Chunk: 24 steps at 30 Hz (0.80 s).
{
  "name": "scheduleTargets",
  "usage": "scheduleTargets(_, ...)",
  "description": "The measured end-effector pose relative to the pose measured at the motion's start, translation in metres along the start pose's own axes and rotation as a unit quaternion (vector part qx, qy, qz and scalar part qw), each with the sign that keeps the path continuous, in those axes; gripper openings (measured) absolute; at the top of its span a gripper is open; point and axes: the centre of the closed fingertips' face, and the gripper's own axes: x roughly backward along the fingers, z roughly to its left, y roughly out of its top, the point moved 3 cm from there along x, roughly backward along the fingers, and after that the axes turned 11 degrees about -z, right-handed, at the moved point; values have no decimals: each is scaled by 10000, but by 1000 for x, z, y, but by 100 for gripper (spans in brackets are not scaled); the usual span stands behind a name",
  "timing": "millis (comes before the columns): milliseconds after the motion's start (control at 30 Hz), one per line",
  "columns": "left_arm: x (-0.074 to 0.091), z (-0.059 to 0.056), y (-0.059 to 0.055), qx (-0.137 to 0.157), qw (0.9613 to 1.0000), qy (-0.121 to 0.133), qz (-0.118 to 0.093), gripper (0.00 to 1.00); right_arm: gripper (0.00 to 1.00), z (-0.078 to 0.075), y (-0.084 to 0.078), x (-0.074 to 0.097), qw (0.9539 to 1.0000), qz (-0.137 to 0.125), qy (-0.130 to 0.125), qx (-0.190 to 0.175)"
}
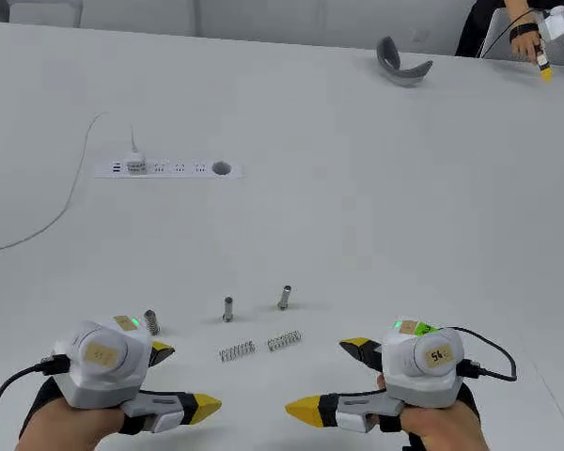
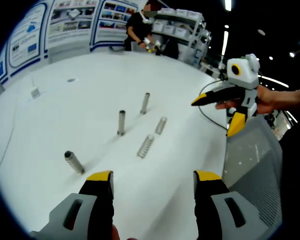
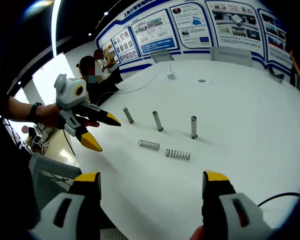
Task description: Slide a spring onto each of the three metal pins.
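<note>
Tabletop (image 1: 376,216), white, below my headset. I hold my left gripper (image 1: 188,379) and my right gripper (image 1: 327,378) low at the near edge, tips pointing toward each other, both sets of jaws spread wide and empty. Between them, slightly farther out, lie the left spring (image 1: 236,350) and the right spring (image 1: 284,340), side by side. Beyond stand the middle pin (image 1: 227,308) and the right pin (image 1: 284,297), bare and upright. The left pin (image 1: 151,321), just beside my left gripper, wears a third spring (image 2: 74,161).
</note>
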Motion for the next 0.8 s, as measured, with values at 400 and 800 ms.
scheduleTargets(400,-25,2,6,50,10000,-19,-9,66,87,4,0,0,10000,-30,43,-79)
scheduleTargets(800,-50,4,1,-94,9998,-61,178,56,89,4,-3,6,9999,0,12,-114)
